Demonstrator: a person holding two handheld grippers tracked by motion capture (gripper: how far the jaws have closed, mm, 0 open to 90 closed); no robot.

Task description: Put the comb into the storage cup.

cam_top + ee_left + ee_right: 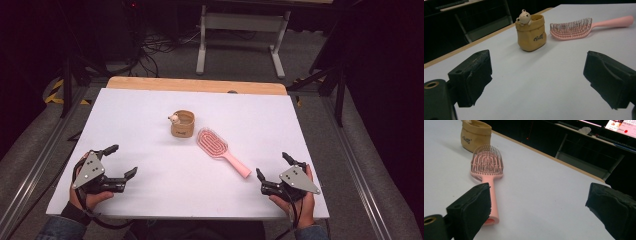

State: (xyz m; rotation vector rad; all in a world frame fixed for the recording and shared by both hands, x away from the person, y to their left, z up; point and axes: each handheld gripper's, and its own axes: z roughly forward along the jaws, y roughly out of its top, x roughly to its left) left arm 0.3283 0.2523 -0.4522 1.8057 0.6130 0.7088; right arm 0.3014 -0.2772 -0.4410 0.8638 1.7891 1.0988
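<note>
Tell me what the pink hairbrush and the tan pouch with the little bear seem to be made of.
Pink hairbrush: probably moulded plastic, with a smooth, slightly glossy handle, a slotted head and thin stiff bristles.
Tan pouch: looks like matte paper-like fabric or soft rubber, judging by its rolled, creased rim; I cannot tell which.
Bear: pale and matte, perhaps resin or rubber.

Hairbrushes, pink: 1 [219, 151]
Pouches, tan, upright: 1 [182, 124]
Bear figures on the pouch rim: 1 [173, 118]
Grippers: 2, left gripper [120, 161], right gripper [273, 166]
Fingers per gripper: 2
Benches: 1 [150, 195]
</note>
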